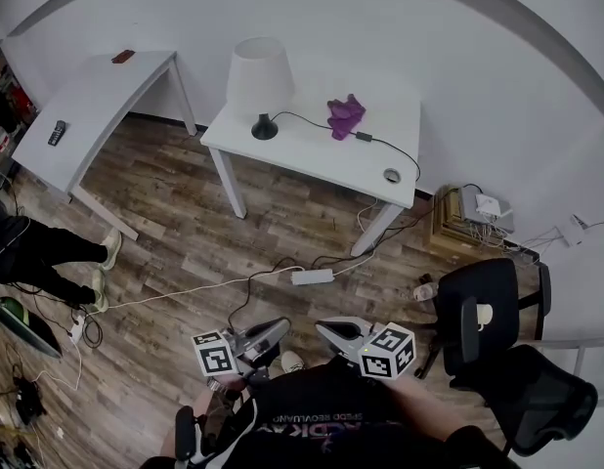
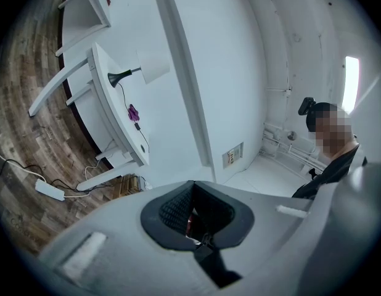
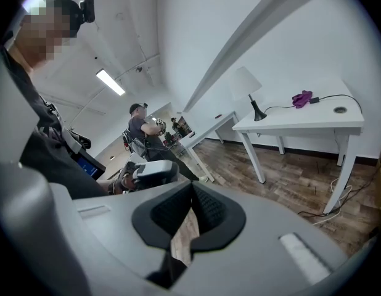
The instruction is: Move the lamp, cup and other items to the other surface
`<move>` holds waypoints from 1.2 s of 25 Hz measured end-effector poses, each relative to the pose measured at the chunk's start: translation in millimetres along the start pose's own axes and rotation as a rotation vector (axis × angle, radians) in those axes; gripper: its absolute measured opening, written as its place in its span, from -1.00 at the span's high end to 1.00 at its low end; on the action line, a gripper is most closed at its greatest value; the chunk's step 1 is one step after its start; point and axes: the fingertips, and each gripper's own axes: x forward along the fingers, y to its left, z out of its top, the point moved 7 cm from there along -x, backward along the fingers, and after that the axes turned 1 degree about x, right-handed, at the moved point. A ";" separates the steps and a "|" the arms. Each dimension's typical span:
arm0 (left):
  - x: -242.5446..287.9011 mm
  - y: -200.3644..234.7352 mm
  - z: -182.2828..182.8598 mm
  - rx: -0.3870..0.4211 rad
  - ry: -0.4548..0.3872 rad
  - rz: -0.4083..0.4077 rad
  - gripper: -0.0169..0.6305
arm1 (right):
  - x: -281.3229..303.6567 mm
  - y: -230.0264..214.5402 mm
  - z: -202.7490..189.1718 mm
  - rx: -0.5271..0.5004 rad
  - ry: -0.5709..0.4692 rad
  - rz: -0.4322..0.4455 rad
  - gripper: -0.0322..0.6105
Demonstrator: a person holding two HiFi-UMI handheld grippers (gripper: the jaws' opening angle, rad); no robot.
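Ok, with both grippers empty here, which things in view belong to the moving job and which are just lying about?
Job:
lamp
purple item
round object near the corner, maybe the cup
white table under them
second table, the likely destination

Lying about:
power strip on the floor
office chair
dark remote-like object on the second table

Person (image 1: 48, 252) cut off left edge; dark obj (image 1: 57, 132) on far table (image 1: 107, 91) too small to ID.
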 end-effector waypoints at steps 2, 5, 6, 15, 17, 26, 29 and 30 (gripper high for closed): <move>-2.7 0.0 1.8 0.026 0.000 0.022 0.94 | 0.2 -4.6 6.1 0.006 -0.016 -0.006 0.89; -4.5 0.4 3.8 0.087 0.027 0.066 0.94 | 4.0 -13.2 16.1 0.016 -0.038 -0.006 0.87; -4.8 0.7 4.1 0.104 0.039 0.077 0.94 | 5.8 -16.3 19.8 0.016 -0.044 -0.009 0.86; 1.2 17.2 22.9 0.097 -0.053 0.159 0.94 | 15.6 -79.4 70.6 -0.018 -0.056 -0.047 0.72; 9.8 22.0 32.0 0.100 -0.077 0.180 0.94 | 18.0 -103.6 90.0 -0.030 -0.055 -0.055 0.72; 71.1 44.3 74.9 0.128 -0.142 0.251 0.94 | 20.2 -227.1 195.5 -0.163 -0.043 -0.138 0.62; 90.4 50.2 83.2 0.128 -0.147 0.276 0.94 | 21.0 -272.1 225.6 -0.215 -0.012 -0.179 0.56; 94.0 51.9 85.5 0.126 -0.151 0.289 0.94 | 22.1 -287.4 234.5 -0.233 0.002 -0.196 0.54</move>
